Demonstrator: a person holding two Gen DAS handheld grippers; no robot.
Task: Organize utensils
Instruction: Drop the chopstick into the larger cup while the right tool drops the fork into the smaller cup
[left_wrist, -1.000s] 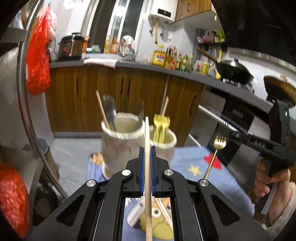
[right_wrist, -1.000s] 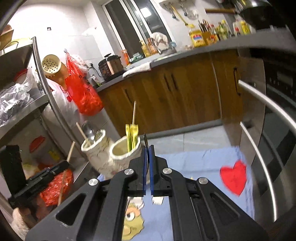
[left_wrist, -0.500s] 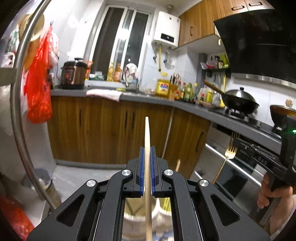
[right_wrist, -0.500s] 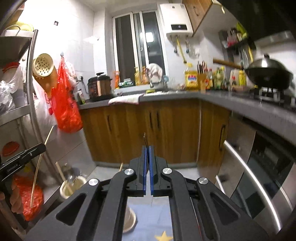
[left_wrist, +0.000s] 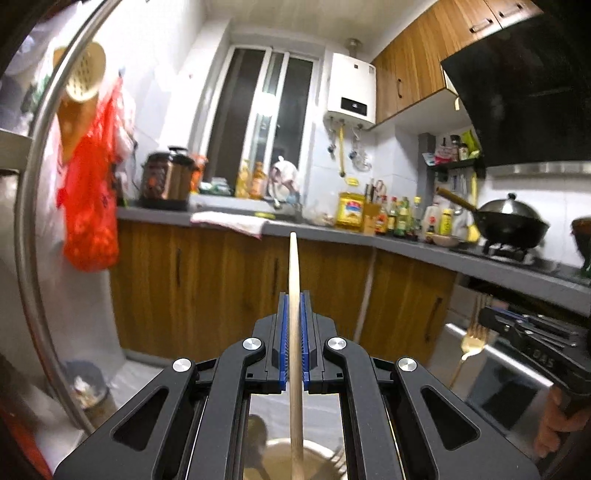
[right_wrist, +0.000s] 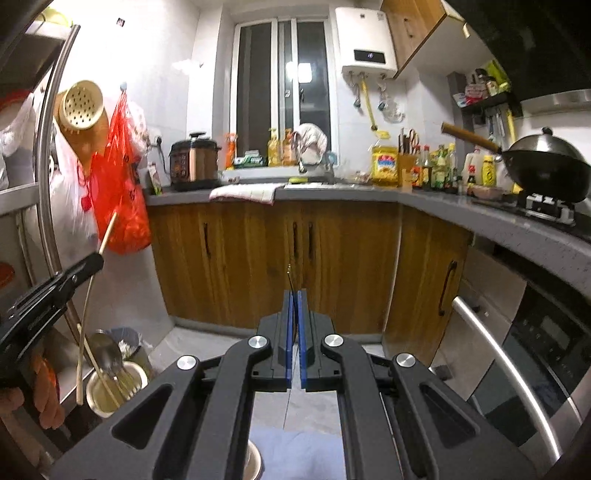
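My left gripper (left_wrist: 294, 302) is shut on a wooden chopstick (left_wrist: 294, 280), held upright above a pale ceramic utensil holder (left_wrist: 280, 456) seen between the fingers. In the right wrist view the left gripper (right_wrist: 94, 260) holds the chopstick (right_wrist: 86, 321) over that holder (right_wrist: 110, 391), which has a spoon and other utensils in it. My right gripper (right_wrist: 294, 306) is shut on a gold fork, seen edge-on as a thin dark line (right_wrist: 291, 284). The left wrist view shows the right gripper (left_wrist: 491, 317) with the gold fork (left_wrist: 471, 343) hanging tines up. A second cup rim (right_wrist: 255, 461) shows under the right gripper.
A blue cloth (right_wrist: 295, 454) covers the table below. A metal shelf pole (left_wrist: 33, 236) and a red bag (left_wrist: 92, 221) stand at left. Wooden cabinets (right_wrist: 295, 258) and an oven handle (right_wrist: 509, 369) lie ahead and to the right.
Both grippers have lifted and tilted up, so the holders dropped to the bottom of the views. The chopstick and the fork stay gripped.
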